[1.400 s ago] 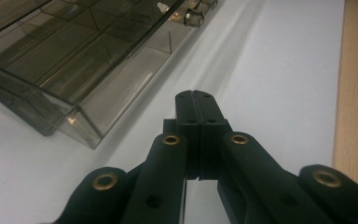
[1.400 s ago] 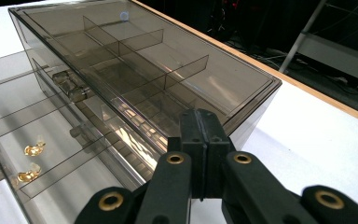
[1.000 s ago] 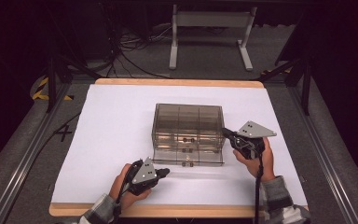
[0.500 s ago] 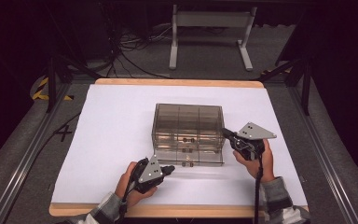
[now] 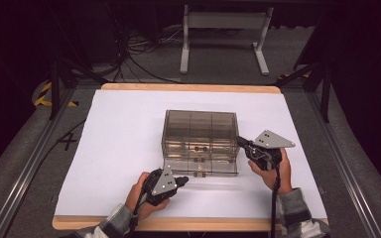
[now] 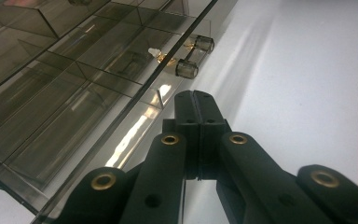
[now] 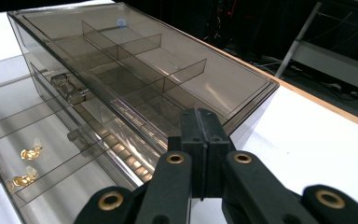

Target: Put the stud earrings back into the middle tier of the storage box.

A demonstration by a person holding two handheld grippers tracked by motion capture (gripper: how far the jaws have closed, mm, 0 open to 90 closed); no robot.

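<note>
The smoked-plastic drawer organizer [image 5: 200, 139] is sitting in the middle of the white tabletop [image 5: 124, 129], and everything else is placed from it. Its bottom drawer [image 5: 201, 168] is standing pulled out toward the person, with small gold earrings [image 7: 26, 163] lying in one compartment; the drawers above are sitting nearly flush. The left gripper [image 5: 181, 181] is hovering just before the open drawer's front, its closed tips nearing the pair of knobs [image 6: 193, 56], jaws pressed together and holding nothing. The right gripper [image 5: 242, 144] is resting at the organizer's right front corner, also closed and empty, seemingly bracing it. Judging by this, the drawer is opened already; pushing it shut seems to remain.
</note>
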